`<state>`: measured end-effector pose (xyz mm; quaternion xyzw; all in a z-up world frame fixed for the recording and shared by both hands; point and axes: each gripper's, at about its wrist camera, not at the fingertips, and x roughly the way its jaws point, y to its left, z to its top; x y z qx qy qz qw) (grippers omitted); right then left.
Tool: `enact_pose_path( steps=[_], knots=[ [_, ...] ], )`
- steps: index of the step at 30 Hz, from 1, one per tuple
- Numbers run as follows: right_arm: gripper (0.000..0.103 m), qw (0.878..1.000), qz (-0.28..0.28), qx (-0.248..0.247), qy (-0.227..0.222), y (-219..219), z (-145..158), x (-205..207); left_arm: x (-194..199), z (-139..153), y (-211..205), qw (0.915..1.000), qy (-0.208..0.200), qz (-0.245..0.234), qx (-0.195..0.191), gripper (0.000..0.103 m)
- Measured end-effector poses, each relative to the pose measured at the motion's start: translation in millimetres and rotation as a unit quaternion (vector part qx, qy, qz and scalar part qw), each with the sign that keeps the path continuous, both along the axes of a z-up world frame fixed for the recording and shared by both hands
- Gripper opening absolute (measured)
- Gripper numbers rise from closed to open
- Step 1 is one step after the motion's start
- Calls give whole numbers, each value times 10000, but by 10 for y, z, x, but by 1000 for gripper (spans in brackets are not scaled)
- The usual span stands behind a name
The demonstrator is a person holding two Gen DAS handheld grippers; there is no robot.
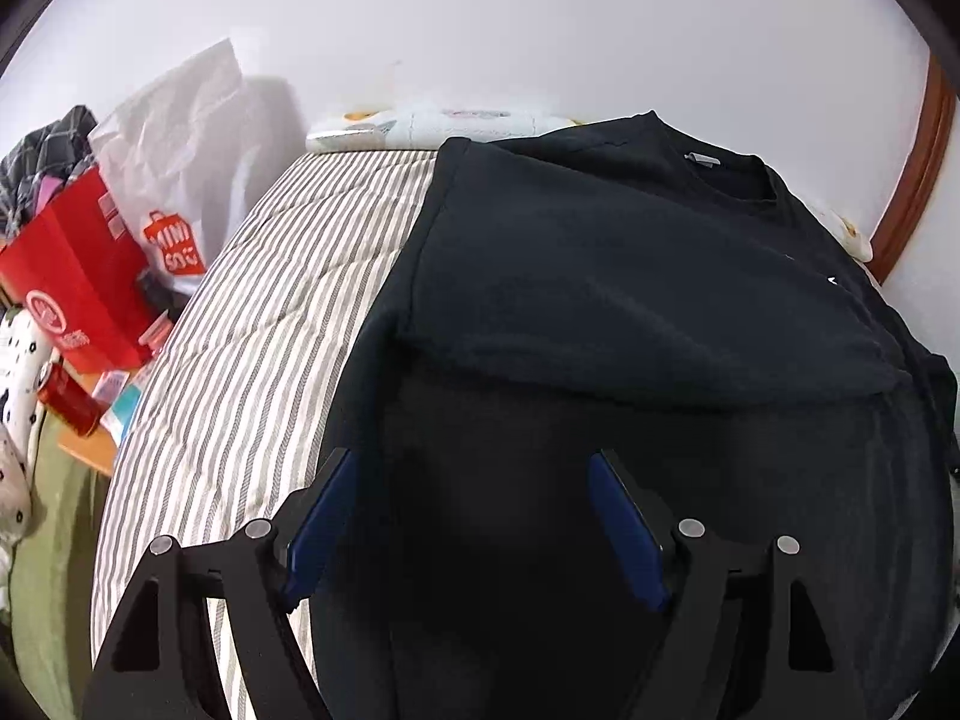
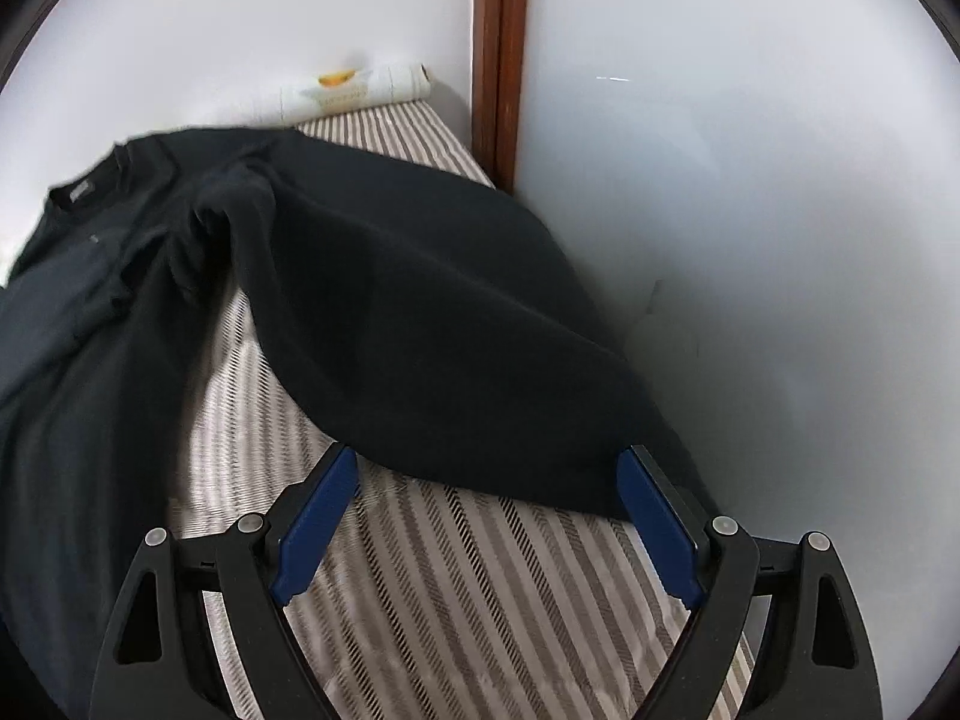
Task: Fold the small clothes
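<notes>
Your left gripper hangs over the lower part of the black shirt with its jaws spread wide and nothing between the blue pads. The shirt lies on the striped mattress, collar toward the far edge by the wall, with one side already folded over the body, so a fold edge runs across the cloth ahead of that gripper. The bare striped cover shows along the mattress's left edge.

Your right gripper is also wide open and holds nothing. Its fingertips sit just at the hem of a sleeve that stretches across the mattress toward the right edge, next to the wall. The right pad is at the cloth's edge; you cannot tell whether it touches.

Beyond the left edge of the mattress stand a red box, a white shopping bag and a red can. A rolled white bundle lies at the far edge against the wall.
</notes>
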<state>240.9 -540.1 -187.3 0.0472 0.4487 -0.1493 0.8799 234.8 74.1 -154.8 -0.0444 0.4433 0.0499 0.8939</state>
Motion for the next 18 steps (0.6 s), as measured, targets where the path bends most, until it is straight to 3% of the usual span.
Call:
enact_pose_path(
  steps=[4,5,7,9,10,13,18],
  knots=[
    [87,9999,-71,67,-107,3,-47,26,-88,41,30,9999,22,99,90,77],
    [80,9998,-124,92,-145,-14,-48,30,-109,52,52,9999,29,127,81,77],
    [58,9996,-208,-14,-207,-29,-27,21,-139,57,90,9999,45,155,59,77],
    [22,9994,-278,-98,-193,-31,14,35,-151,33,110,9998,97,143,75,77],
    [15,9994,-282,-92,-190,-38,48,31,-161,15,122,9997,142,160,108,77],
    [12,9985,-402,2,-365,-30,200,3,-218,-4,165,9997,159,159,111,77],
    [11,9941,-478,196,-957,122,705,-95,-334,43,243,9998,118,101,109,77]
  ],
)
